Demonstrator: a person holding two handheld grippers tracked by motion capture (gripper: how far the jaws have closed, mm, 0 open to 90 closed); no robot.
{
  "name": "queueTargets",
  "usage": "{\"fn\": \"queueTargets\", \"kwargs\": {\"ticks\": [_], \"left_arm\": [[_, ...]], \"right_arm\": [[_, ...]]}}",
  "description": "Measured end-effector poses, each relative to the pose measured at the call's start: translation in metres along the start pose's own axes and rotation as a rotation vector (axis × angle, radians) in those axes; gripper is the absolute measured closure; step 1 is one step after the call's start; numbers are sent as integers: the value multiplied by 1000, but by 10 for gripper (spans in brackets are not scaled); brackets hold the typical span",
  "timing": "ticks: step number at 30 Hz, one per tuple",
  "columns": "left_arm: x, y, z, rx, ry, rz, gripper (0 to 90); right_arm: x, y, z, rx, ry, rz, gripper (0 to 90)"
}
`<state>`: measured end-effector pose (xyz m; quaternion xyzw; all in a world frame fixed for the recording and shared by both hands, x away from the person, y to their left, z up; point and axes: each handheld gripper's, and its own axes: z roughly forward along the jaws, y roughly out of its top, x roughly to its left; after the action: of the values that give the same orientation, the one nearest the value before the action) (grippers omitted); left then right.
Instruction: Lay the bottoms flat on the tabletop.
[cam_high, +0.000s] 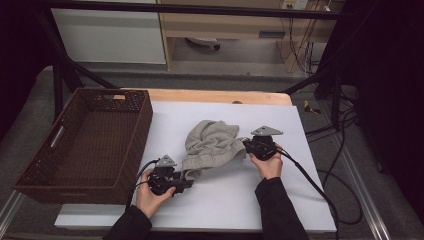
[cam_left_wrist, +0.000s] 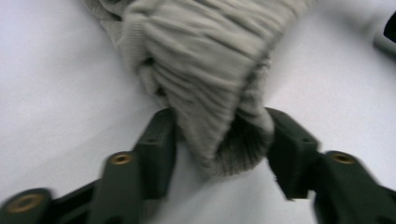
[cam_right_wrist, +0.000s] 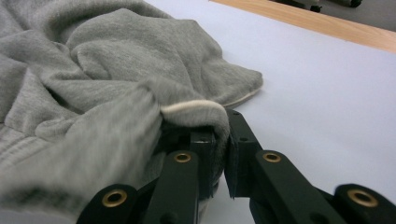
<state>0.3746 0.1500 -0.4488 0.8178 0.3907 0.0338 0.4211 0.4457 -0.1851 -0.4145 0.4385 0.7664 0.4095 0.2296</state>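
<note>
Two claws hold one grey sweater on the white table. The left gripper pinches its ribbed end. The right gripper pinches a folded edge on the other side. A brown basket sits left of the sweater.

Each claw, left and right, seemingly grips the crumpled grey garment beside the basket.

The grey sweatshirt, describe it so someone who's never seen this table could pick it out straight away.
On the white sheet that covers the table, right of the brown woven basket, lies a crumpled grey fleece sweatshirt. The left gripper pinches its ribbed cuff and the right gripper grips its edge. It is the one soft fabric thing there.
</note>
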Motion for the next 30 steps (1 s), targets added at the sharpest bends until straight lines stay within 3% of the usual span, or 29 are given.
{"fn": "queueTargets", "kwargs": {"ticks": [5,8,11,15,19,23,26,29,30], "left_arm": [[5,0,-8,-31,0,-7,807],[2,2,-14,-31,8,9,827],[-5,8,-25,-32,-14,17,831],[-19,17,-48,-47,-35,49,833],[-30,26,-70,-71,-78,53,832],[-40,40,-84,-47,-105,53,828],[-39,56,-79,-37,-49,66,819],[-22,74,-62,-49,7,71,808],[-14,78,-54,-43,18,55,811]], "right_arm": [[-6,-2,-15,-31,5,9,841],[-6,-3,-27,-38,8,-12,844],[-6,-5,-46,-39,2,-41,847],[-11,-7,-80,-55,14,-48,850],[-10,-10,-116,-84,37,-54,850],[-7,-8,-142,-101,37,-70,849],[-11,-1,-139,-97,35,-40,846],[-21,5,-111,-76,22,-2,840],[-26,7,-99,-74,23,9,834]]}}
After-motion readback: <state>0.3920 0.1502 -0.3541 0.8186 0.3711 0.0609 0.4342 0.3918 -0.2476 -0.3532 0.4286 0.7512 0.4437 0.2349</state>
